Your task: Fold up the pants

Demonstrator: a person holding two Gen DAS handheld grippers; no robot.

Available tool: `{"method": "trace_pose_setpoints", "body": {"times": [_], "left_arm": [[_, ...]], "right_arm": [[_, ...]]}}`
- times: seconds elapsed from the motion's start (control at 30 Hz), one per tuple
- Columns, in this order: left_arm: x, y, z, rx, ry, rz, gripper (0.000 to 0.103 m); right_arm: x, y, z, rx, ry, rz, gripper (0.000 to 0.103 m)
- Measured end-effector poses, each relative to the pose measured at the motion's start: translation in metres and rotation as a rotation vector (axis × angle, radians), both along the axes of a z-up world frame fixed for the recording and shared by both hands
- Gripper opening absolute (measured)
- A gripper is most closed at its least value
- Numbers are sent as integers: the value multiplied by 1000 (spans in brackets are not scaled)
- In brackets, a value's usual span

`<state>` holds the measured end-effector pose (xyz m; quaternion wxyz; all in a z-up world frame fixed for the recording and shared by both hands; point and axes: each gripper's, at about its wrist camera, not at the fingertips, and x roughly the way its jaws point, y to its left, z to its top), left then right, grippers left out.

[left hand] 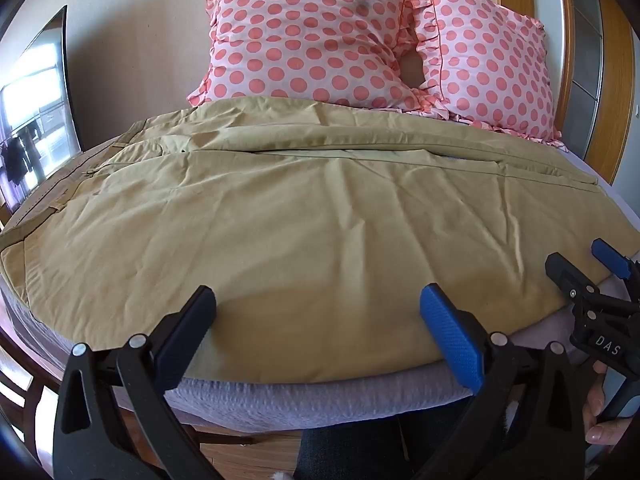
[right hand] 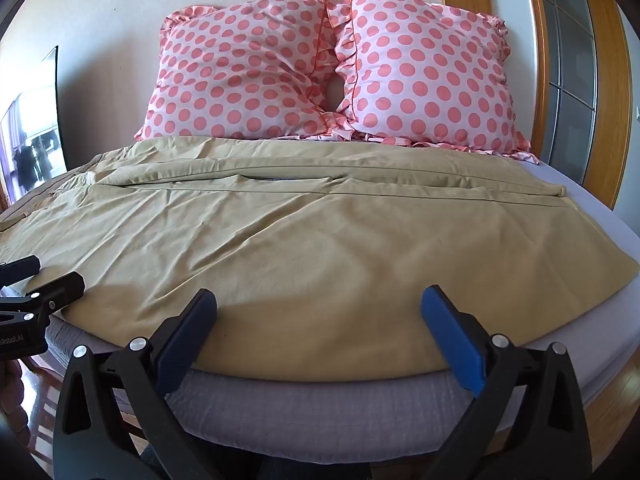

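Tan pants [left hand: 304, 208] lie spread flat across the bed, waistband at the left, leg ends at the right; they also show in the right wrist view [right hand: 304, 248]. The two legs lie side by side, one nearer me and one by the pillows. My left gripper [left hand: 318, 308] is open and empty, hovering over the near edge of the pants. My right gripper [right hand: 320, 308] is open and empty over the same near edge, further right. The right gripper also shows at the right edge of the left wrist view [left hand: 580, 260]. The left gripper shows at the left edge of the right wrist view [right hand: 44, 272].
Two pink polka-dot pillows [left hand: 320, 36] [right hand: 428, 72] lean against the wall at the head of the bed. The grey mattress edge [right hand: 320, 404] is just below my grippers. A wooden door frame [right hand: 568, 80] stands at the right, a mirror [left hand: 36, 108] at the left.
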<state>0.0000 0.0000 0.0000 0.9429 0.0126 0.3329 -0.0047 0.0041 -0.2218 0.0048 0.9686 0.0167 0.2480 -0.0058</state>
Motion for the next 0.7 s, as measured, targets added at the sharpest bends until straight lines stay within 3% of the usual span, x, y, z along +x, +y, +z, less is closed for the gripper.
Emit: {"method": "trace_pose_setpoints", "body": {"times": [0.7], "left_arm": [[0, 0, 0, 2, -7, 0, 101]], "right_arm": [[0, 0, 0, 0, -4, 0, 102]]}}
